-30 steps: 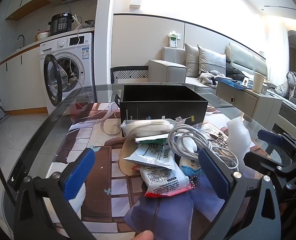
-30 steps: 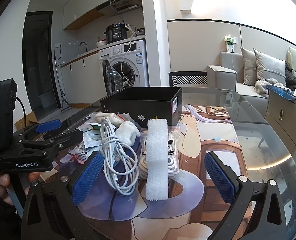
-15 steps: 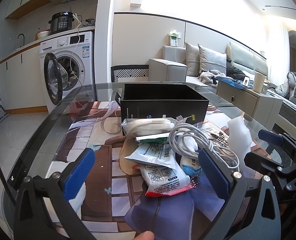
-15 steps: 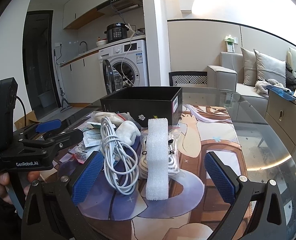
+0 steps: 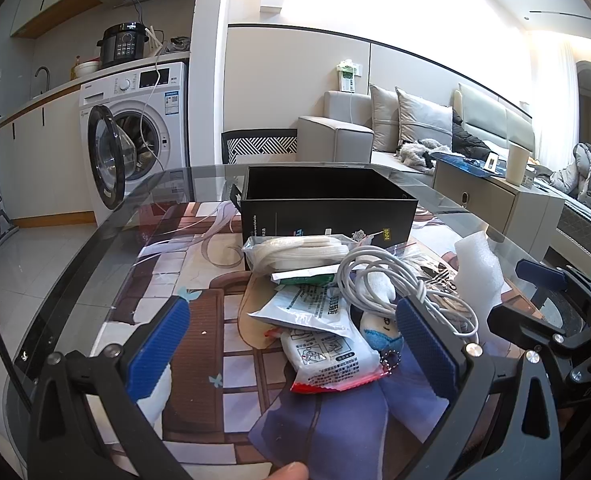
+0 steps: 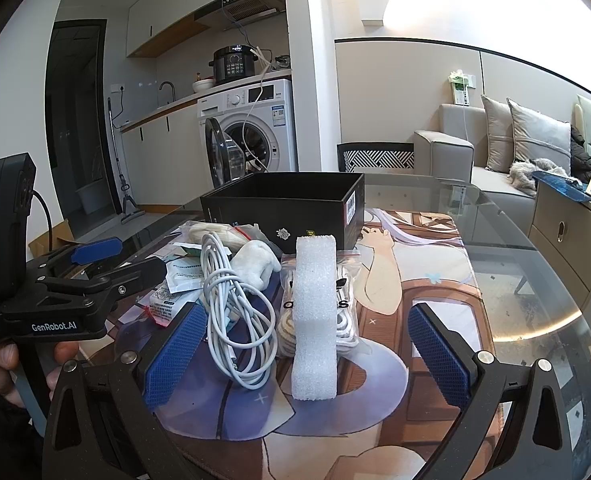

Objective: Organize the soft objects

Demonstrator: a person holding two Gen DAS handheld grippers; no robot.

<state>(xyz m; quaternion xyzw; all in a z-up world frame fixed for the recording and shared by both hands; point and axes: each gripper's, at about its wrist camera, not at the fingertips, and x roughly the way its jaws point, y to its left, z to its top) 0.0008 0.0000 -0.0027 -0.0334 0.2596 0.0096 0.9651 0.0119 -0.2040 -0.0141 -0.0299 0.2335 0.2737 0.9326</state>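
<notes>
The glass table (image 6: 535, 280) carries an open black box (image 6: 287, 208) — likely the destination. Before it lies the heap: foam block (image 6: 314, 320), white cable (image 6: 231, 320), packets (image 5: 319, 320). Both grippers — left (image 5: 295, 344), right (image 6: 307, 352) — hover wide-spread, empty.

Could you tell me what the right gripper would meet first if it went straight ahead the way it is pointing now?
Most likely the white foam block, which sits nearest between the open fingers of the right gripper. The coiled white cable lies just left of that line, and the black box stands farther back; depth is uncertain.
</notes>
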